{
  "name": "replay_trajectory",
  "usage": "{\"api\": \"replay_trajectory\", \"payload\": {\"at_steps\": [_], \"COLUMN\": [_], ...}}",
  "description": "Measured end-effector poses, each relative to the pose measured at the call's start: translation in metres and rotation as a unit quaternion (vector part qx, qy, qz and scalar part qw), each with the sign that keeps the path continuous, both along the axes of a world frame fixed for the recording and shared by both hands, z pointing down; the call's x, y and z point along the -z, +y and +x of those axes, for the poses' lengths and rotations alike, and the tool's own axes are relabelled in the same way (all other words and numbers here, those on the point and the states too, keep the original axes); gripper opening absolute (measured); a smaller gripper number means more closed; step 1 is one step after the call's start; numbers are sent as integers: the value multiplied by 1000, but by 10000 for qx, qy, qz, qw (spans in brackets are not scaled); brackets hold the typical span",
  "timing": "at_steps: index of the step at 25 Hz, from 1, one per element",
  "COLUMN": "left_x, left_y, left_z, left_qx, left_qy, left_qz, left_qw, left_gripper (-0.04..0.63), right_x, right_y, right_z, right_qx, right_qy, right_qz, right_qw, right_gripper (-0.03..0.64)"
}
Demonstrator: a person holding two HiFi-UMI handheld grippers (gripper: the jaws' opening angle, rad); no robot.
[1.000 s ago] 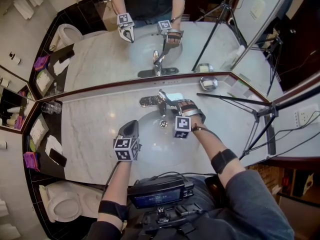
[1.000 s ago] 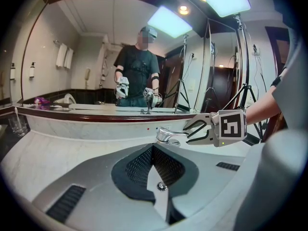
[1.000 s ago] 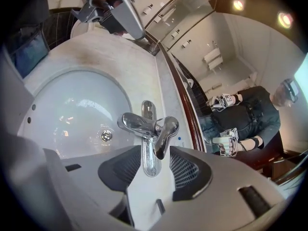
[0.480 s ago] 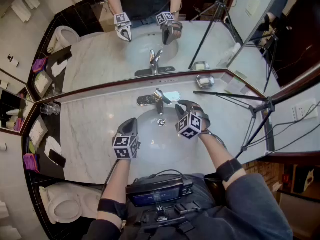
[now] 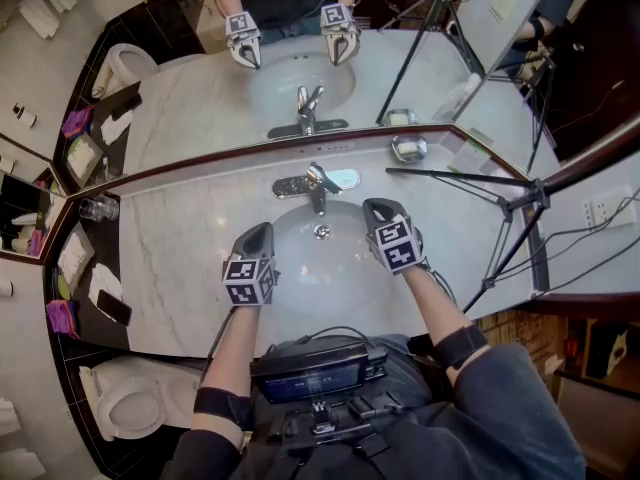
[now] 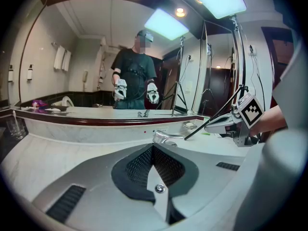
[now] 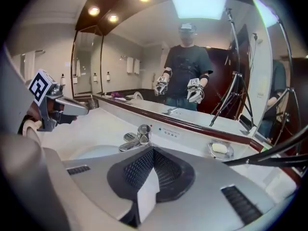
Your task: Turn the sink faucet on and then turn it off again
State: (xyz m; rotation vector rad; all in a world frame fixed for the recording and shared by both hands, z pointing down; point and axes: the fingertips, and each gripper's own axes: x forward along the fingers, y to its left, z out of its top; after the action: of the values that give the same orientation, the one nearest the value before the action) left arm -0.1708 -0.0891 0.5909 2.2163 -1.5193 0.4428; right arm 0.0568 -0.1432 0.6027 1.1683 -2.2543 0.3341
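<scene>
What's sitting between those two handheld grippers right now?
The head view shows only the white sink basin and its drain between the left gripper and the right gripper. The faucet stands farther back, beyond that stretch.

A white marble countertop [image 5: 185, 258] with grey veins runs along the foot of a mirror [image 5: 200, 78]. The chrome faucet [image 5: 315, 182] sits at its back edge, with the oval basin [image 5: 300, 278] sunk just in front of the faucet. Right of the faucet, near the mirror, stands a soap dish [image 5: 408, 148] with a white bar. Far left of the faucet stands a clear glass [image 5: 98, 209]
</scene>
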Motion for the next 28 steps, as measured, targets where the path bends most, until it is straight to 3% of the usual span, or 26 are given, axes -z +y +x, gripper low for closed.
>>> {"api": "replay_trajectory", "payload": {"at_steps": [5,15,28], "left_x": [1,2,1], "left_y": [2,2,2], "left_z": [-3,-4,-1], "left_qx": [65,78,32], "left_qy": [51,73,59], "left_qz": [-12,0,11], "left_qw": [10000,9999,10000], "left_gripper": [3,3,3], "right_x": [-9,-24,-34], "right_y": [8,20,25], "right_z": [7,19,22], "right_qx": [-351,-811,-861], "right_qy": [-677,-1323,-1487], "right_qz": [-324,-742,-879], "right_qw": [9966,9851,9812], "right_gripper": [20,20,20]}}
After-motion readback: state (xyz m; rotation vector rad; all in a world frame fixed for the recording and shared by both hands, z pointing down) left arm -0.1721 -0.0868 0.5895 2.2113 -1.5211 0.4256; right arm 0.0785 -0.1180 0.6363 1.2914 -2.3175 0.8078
